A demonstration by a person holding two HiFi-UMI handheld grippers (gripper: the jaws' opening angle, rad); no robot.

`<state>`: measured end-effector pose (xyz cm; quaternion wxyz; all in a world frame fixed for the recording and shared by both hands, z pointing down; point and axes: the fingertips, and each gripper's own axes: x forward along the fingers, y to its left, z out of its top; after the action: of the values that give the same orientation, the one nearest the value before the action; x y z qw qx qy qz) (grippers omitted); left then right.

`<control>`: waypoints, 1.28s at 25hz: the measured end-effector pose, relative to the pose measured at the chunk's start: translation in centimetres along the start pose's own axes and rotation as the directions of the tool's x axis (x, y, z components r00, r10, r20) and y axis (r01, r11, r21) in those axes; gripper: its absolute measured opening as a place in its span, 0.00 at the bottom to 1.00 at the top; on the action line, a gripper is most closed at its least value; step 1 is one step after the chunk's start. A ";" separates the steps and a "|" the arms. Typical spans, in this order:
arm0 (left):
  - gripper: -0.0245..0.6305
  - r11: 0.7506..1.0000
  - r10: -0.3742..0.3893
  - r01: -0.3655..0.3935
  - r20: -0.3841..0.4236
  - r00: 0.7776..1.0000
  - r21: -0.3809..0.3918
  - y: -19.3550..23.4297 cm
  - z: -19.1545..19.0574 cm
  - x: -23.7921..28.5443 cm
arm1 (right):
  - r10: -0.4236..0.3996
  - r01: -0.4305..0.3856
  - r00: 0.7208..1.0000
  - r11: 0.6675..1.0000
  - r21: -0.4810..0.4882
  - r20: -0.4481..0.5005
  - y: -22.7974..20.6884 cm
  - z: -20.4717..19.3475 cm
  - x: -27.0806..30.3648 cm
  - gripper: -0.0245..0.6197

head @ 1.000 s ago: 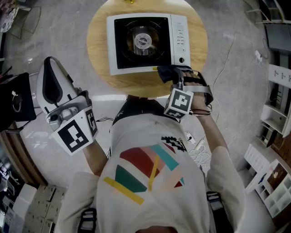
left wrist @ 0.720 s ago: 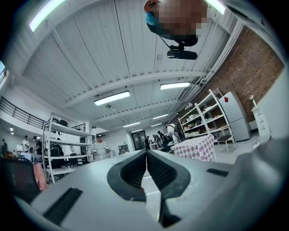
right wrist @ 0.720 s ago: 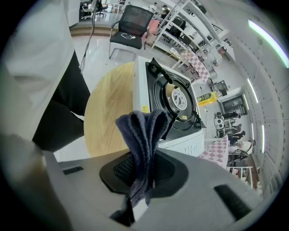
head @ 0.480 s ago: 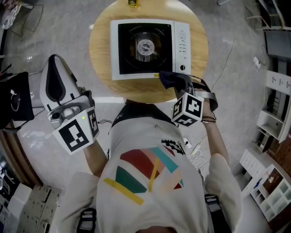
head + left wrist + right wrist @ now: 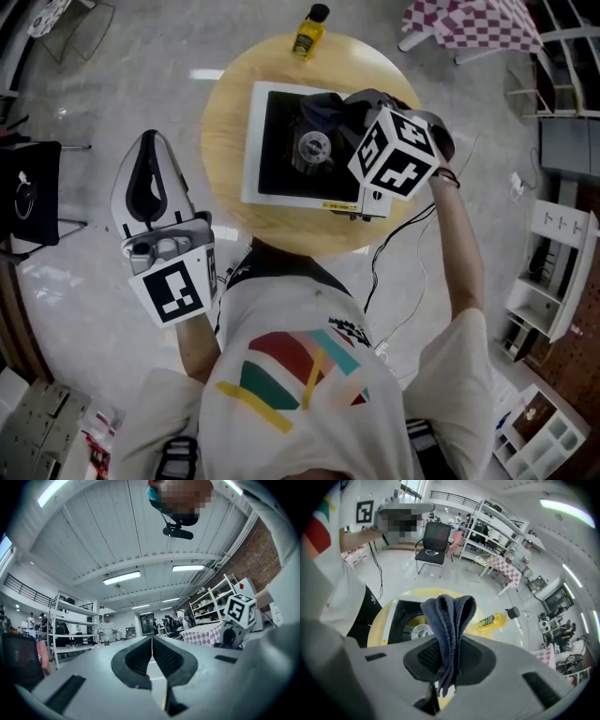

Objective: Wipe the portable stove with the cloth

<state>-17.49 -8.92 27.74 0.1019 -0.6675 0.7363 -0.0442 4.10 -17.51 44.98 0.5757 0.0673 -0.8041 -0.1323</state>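
The right gripper's jaws are clamped on a folded dark grey-blue cloth, which sticks out beyond the pads as 2 rounded loops. The left gripper's ribbed jaws are pressed together with nothing between them.

In the head view the cloth lies over the far right part of the white-rimmed, black-topped portable stove, just beside its round silver burner; whether it touches the surface cannot be told. The stove sits on a round, light wooden table, turned slightly askew. A yellow bottle with a black cap stands at the table's far edge, apart from the stove.

The right gripper view alone shows the grip itself, with the burner and the bottle on either side of the cloth, and a black office chair across the floor. The left gripper view shows none of the stove: it looks up at a white ceiling with strip lights, shelving and a red-checked tablecloth, with the right gripper's marker cube at the side.

The right arm reaches forward over the table's near right edge, the cube above the stove's control side. The left arm is bent, the gripper held off the table's left over the grey floor.
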 end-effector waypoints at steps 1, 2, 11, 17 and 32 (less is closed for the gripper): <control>0.05 1.000 0.010 -0.010 -0.015 1.000 0.000 0.4 -0.5 -0.1 | 0.050 -0.050 0.999 0.999 -0.010 0.009 -0.9 1.0 1.1 0.09; 0.05 1.000 0.029 -0.029 -0.025 0.999 -0.005 1.0 -0.9 -0.2 | 0.101 -0.101 0.995 0.995 -0.020 0.015 -1.8 1.9 2.2 0.09; 0.05 0.983 0.184 -0.179 -0.138 0.973 0.043 6.5 -4.6 -2.0 | 0.406 -0.418 0.907 0.901 -0.118 -0.111 -5.5 8.0 10.7 0.09; 0.05 0.969 0.247 -0.241 -0.194 0.949 0.054 8.9 -6.6 -3.0 | 0.513 -0.537 0.840 0.833 -0.132 -0.178 -4.1 10.4 14.2 0.09; 0.05 0.970 0.242 -0.233 -0.195 0.951 0.067 9.1 -6.5 -1.7 | 0.581 -0.598 0.794 0.799 -0.060 -0.179 -3.9 7.5 13.7 0.09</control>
<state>-27.59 -6.72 32.42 0.0458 -0.5639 0.8165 -0.1147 -7.61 -23.80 54.01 0.6502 -0.2100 -0.7300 0.0138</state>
